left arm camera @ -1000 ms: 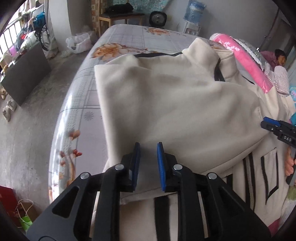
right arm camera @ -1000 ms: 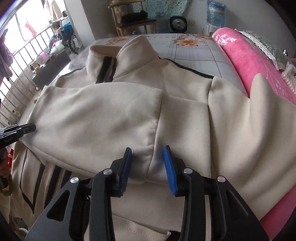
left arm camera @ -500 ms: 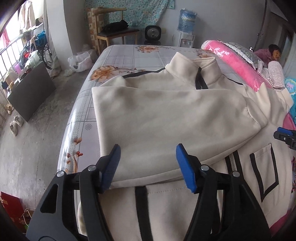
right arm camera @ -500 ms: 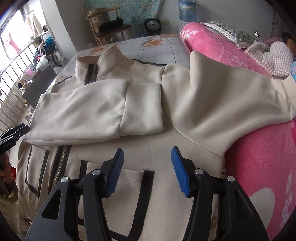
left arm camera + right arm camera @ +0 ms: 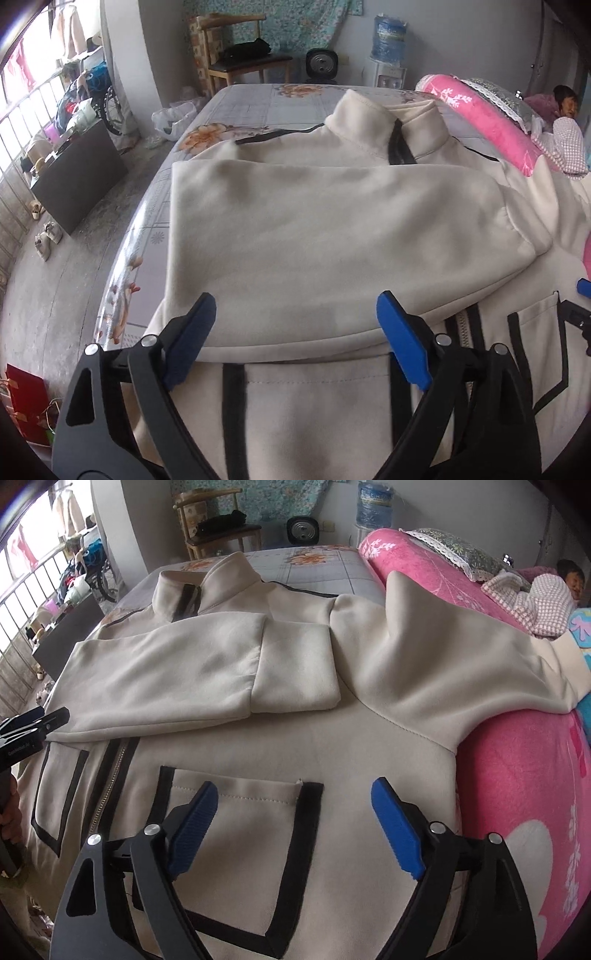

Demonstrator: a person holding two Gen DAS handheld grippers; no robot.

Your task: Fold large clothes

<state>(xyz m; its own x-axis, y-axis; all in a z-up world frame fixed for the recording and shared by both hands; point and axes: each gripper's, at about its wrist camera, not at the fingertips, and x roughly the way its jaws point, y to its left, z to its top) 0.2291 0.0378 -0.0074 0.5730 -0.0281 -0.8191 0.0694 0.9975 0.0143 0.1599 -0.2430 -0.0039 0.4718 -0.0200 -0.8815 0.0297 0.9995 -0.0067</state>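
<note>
One sleeve remains unfolded, trailing rightward over the pink bedding from the cream jacket on the bed; right tongs, nearer, and left tongs are both opening, empty.

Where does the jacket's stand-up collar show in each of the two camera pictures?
Left wrist view: the collar stands upper centre-right, above the folded sleeve.
Right wrist view: the collar sits upper left, above that sleeve.
Shared landmark: the black fan on the floor past the bed.
</note>
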